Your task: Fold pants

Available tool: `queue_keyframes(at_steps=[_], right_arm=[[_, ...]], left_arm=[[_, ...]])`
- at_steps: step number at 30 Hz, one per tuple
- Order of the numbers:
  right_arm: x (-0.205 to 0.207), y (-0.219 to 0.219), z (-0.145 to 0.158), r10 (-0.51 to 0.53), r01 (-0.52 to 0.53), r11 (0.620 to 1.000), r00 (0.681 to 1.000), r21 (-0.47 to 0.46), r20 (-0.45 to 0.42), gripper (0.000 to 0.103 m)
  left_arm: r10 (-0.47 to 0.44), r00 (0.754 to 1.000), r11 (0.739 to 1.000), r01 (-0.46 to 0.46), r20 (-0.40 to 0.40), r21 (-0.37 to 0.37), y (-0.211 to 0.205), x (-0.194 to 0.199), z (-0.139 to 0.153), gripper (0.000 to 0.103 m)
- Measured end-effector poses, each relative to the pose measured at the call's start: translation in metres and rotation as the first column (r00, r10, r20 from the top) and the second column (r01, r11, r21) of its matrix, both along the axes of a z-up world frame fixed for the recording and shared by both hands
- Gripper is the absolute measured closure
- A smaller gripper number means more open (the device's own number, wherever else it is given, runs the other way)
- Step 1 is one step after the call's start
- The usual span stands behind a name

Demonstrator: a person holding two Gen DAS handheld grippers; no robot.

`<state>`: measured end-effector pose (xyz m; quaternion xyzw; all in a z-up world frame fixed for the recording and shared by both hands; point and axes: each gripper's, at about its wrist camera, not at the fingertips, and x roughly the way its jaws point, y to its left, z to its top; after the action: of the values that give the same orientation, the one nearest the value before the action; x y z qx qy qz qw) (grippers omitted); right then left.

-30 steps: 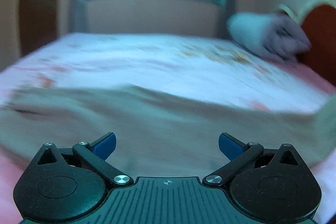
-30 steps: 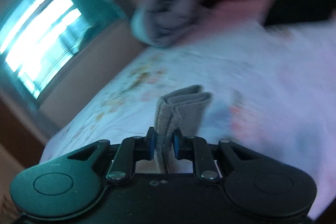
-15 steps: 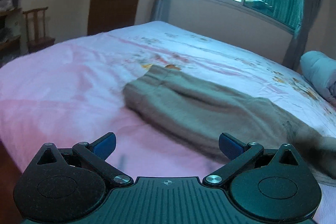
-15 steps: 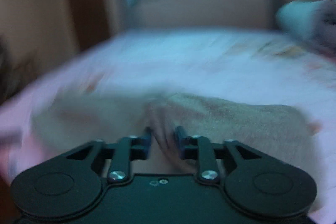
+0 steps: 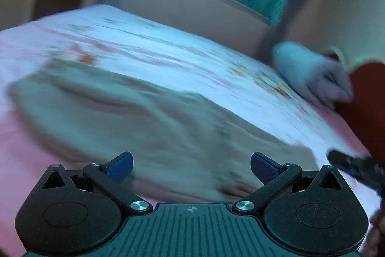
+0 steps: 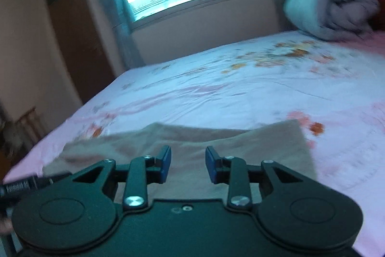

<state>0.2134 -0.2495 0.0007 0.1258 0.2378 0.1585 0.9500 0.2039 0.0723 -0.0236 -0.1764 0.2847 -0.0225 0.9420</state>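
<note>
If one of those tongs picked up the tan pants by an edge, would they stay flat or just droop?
Probably droop: the pants lie limp on the bed, with soft wrinkles. They look like thin cloth, so likely light. A push would probably bunch them up rather than slide them whole.

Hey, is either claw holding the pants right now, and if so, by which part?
Neither. The left claw and right claw are both open with nothing between their fingers; the tan pants lie loose on the bed.
</note>
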Motion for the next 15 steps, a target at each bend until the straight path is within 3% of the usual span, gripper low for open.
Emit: queue_keyframes(at_steps=[1,5,8,11,15], right_arm=[[0.001,-0.009,-0.001,-0.034,0.034,0.999,0.999,0.001,-0.002,0.076],[-0.007,-0.039,-0.011,-0.097,0.097,0.995,0.995,0.004,-0.017,0.071],[-0.015,-0.054,-0.017,-0.12,0.12,0.993,0.993,-0.014,-0.007,0.067],[-0.023,-0.07,-0.025,-0.145,0.145,0.989,0.989,-0.015,-0.007,0.062],[-0.027,-0.083,-0.031,-0.169,0.17,0.985,0.985,0.024,-0.025,0.061]], left_arm=[[-0.025,1.0,1.0,0.025,-0.017,0.008,-0.012,0.006,-0.001,0.0],[-0.081,0.994,0.997,0.079,-0.072,-0.026,-0.04,0.024,-0.011,0.035],[-0.087,0.995,0.995,0.085,-0.042,-0.049,-0.048,0.023,-0.009,0.043],[-0.104,0.992,0.994,0.1,-0.075,-0.053,-0.057,0.027,-0.015,0.056],[-0.087,0.988,0.995,0.08,-0.125,-0.062,-0.06,0.031,-0.026,0.056]])
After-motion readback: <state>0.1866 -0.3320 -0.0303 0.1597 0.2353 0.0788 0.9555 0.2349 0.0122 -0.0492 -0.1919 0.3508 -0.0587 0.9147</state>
